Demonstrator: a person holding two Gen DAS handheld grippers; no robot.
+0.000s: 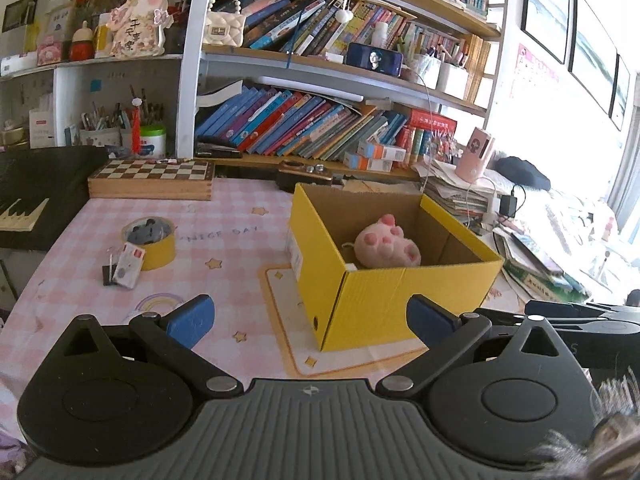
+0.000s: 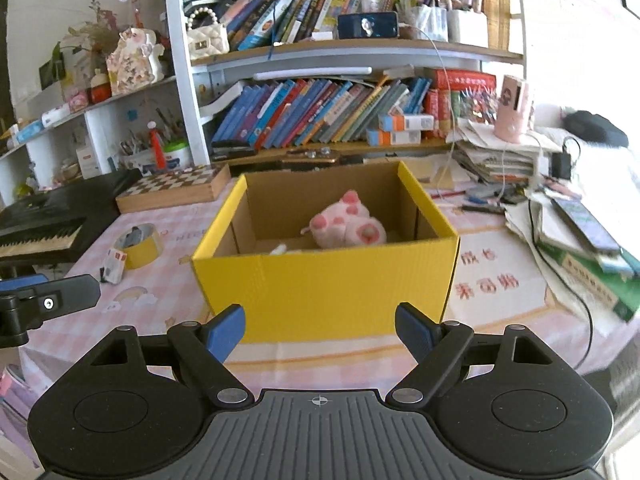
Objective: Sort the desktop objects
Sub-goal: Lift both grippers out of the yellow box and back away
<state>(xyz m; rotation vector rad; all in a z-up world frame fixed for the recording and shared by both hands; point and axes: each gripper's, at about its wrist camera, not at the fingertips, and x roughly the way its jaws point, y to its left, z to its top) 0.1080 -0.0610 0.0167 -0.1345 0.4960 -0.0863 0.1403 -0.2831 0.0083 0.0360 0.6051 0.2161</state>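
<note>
a: where does the left gripper [image 1: 308, 320] sit?

b: low over the near edge of the counter [image 1: 240, 216], released, its blue pads spread wide with nothing between them. the near corner of the yellow box [image 1: 400, 300] shows through the gap.

a: and the right gripper [image 2: 320, 328]?

b: also released and carrying nothing. it faces the long front wall of the yellow box [image 2: 328, 288] straight on, with the pads to either side of that wall's lower part. i cannot tell if they touch it.

a: what is in the box?

b: a pink plush paw [image 1: 386, 246] lies on the box floor, toe pads facing up. in the right wrist view the plush paw [image 2: 346, 226] sits toward the back right of the box, and something small and white lies beside it near the front wall; too little shows to name it.

a: what is out on the counter?

b: left of the box, well apart from it, stands a roll of yellow tape [image 1: 150, 242] with something dark inside its core. a small white card pack [image 1: 129, 265] leans against the roll's front, and a black binder clip [image 1: 107, 273] lies just beside the pack. the right wrist view shows the same tape [image 2: 140, 246] cluster at far left.

a: and behind?

b: a wooden chessboard [image 1: 152, 178] lies at the back of the counter, a black keyboard [image 1: 28, 200] at the left edge, and a bookshelf [image 1: 320, 64] full of leaning books.
</note>
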